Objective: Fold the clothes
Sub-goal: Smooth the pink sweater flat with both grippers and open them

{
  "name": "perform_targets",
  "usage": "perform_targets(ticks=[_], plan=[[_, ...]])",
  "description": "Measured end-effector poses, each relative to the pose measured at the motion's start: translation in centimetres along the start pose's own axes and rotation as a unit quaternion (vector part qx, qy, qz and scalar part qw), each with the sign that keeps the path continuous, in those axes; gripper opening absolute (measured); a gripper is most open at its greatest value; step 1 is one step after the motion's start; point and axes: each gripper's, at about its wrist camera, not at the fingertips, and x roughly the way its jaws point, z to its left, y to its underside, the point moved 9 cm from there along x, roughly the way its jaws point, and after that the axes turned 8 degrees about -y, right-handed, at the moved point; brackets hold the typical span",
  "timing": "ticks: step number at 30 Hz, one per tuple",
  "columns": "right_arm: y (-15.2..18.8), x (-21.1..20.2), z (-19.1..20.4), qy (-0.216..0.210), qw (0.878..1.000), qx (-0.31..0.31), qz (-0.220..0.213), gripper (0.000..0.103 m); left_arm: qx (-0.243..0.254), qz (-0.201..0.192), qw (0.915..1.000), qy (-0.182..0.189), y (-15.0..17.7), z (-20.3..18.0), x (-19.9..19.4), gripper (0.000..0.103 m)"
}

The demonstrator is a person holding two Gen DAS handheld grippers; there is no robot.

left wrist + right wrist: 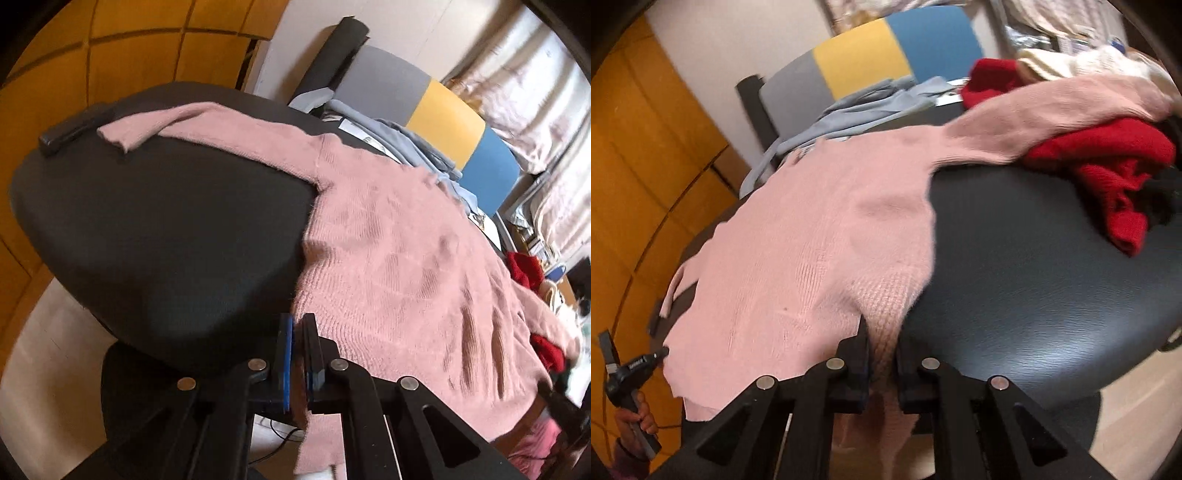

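Note:
A pink knit sweater lies spread over a black table, one sleeve stretched far left. My left gripper is shut on the sweater's hem at the near table edge. In the right wrist view the same sweater covers the table's left half, its other sleeve draped over a red garment. My right gripper is shut on the hem's ribbed corner. The left gripper shows at lower left, held in a hand.
A grey-blue garment lies at the table's back, before a grey, yellow and blue chair back. More clothes, cream and black, are piled at right. Orange wooden panels stand at left. Curtains hang behind.

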Motion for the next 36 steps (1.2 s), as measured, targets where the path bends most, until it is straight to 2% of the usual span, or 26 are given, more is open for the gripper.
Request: perform_targets(ticks=[4, 7, 8, 9, 11, 12, 14, 16, 18, 20, 24, 26, 27, 30, 32, 34, 36], plan=[[1.8, -0.1, -3.7, 0.026, 0.998, 0.045, 0.025, 0.008, 0.007, 0.02, 0.9997, -0.011, 1.6, 0.3, 1.0, 0.006], [2.7, 0.1, -4.4, 0.022, 0.998, 0.055, 0.033, 0.009, 0.044, -0.005, 0.9984, -0.035, 2.4, -0.4, 0.6, 0.006], [3.0, 0.2, -4.5, 0.02, 0.998, 0.057, 0.035, 0.011, 0.049, -0.008, 0.9982, -0.033, 2.4, -0.6, 0.4, 0.006], [3.3, 0.3, -4.7, 0.018, 0.997, 0.059, 0.037, 0.018, 0.054, -0.01, 0.998, -0.031, 2.5, -0.8, 0.2, 0.006], [3.4, 0.1, -4.5, 0.019, 0.997, 0.052, 0.05, 0.022, 0.031, -0.001, 0.9994, -0.014, 2.2, -0.3, -0.4, 0.01], [3.2, -0.5, -4.8, 0.04, 0.997, 0.045, 0.051, 0.023, 0.017, 0.002, 0.9998, -0.012, 1.8, 0.1, -0.8, 0.01], [1.9, -2.6, -5.6, 0.09, 0.995, 0.031, 0.028, 0.023, -0.008, -0.026, 0.9994, -0.022, 0.4, 1.2, -2.7, 0.01], [-0.1, -5.1, -5.9, 0.12, 0.993, 0.011, -0.008, 0.023, 0.0, -0.053, 0.9984, -0.018, -1.7, 0.1, -3.9, 0.01], [-2.6, -5.9, -4.5, 0.115, 0.993, -0.023, -0.032, 0.023, 0.017, -0.071, 0.9973, -0.008, -3.7, -1.8, -4.6, 0.01], [-5.0, -5.5, -2.4, 0.099, 0.992, -0.064, -0.042, 0.023, 0.056, -0.075, 0.9954, 0.021, -5.2, -6.5, -4.0, 0.01], [-7.4, 0.4, 4.1, 0.064, 0.988, -0.135, -0.021, 0.023, 0.157, -0.056, 0.985, 0.044, -6.4, -16.2, -0.2, 0.019], [-8.4, 4.3, 7.2, 0.052, 0.983, -0.175, -0.001, 0.023, 0.193, -0.032, 0.979, 0.057, -5.8, -20.6, 2.3, 0.02], [-8.6, 6.2, 8.1, 0.051, 0.98, -0.194, 0.012, 0.023, 0.206, -0.025, 0.9767, 0.054, -5.8, -21.7, 3.6, 0.02], [-8.0, 11.3, 9.9, 0.046, 0.969, -0.235, 0.063, 0.023, 0.245, -0.004, 0.9694, 0.019, -4.8, -23.5, 7.1, 0.02], [-7.3, 13.3, 10.0, 0.037, 0.964, -0.25, 0.085, 0.023, 0.246, -0.004, 0.9693, 0.008, -4.3, -22.7, 8.2, 0.022], [-6.8, 14.3, 8.9, 0.058, 0.959, -0.259, 0.101, 0.023, 0.234, -0.019, 0.9721, 0.011, -4.7, -21.7, 8.2, 0.032], [-7.0, 14.7, 6.8, 0.077, 0.958, -0.253, 0.106, 0.023, 0.227, -0.035, 0.9733, -0.001, -5.0, -19.9, 8.3, 0.055]])
